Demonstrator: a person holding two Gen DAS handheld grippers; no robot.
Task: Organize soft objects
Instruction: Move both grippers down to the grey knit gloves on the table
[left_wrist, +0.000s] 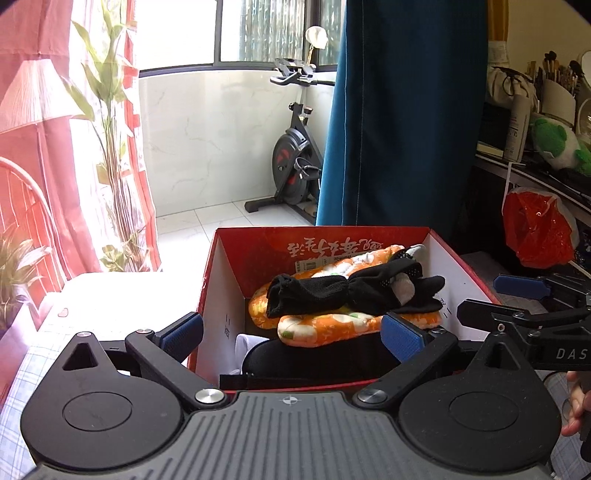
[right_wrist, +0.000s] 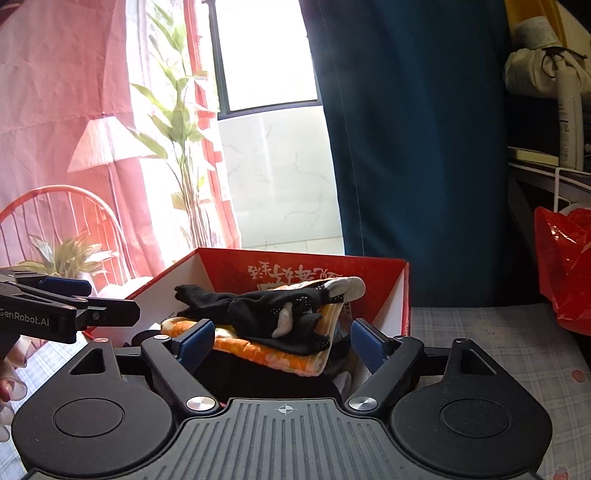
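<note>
My left hand-held gripper (right_wrist: 70, 310) reads "GenRobot.AI"; my right hand-held gripper (left_wrist: 524, 306) shows "DAS"; the red box (left_wrist: 258, 251) ahead bears unreadable script.

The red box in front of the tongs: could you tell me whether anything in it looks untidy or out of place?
Slightly. The black gloves lie crumpled and crosswise on top of the orange patterned cloth in the red box, not folded flat. The cloth's near end sags over darker items below. Nothing has spilled outside the box.

Gloves (left_wrist: 354, 291) lie atop a padded mitt (left_wrist: 332, 325) inside an open box (left_wrist: 461, 273) on a table (right_wrist: 498, 332). A curtain (left_wrist: 399, 110) hangs behind the box, an exercise bike (left_wrist: 291, 166) beyond, a plastic bag (left_wrist: 535, 229) to its right.
</note>
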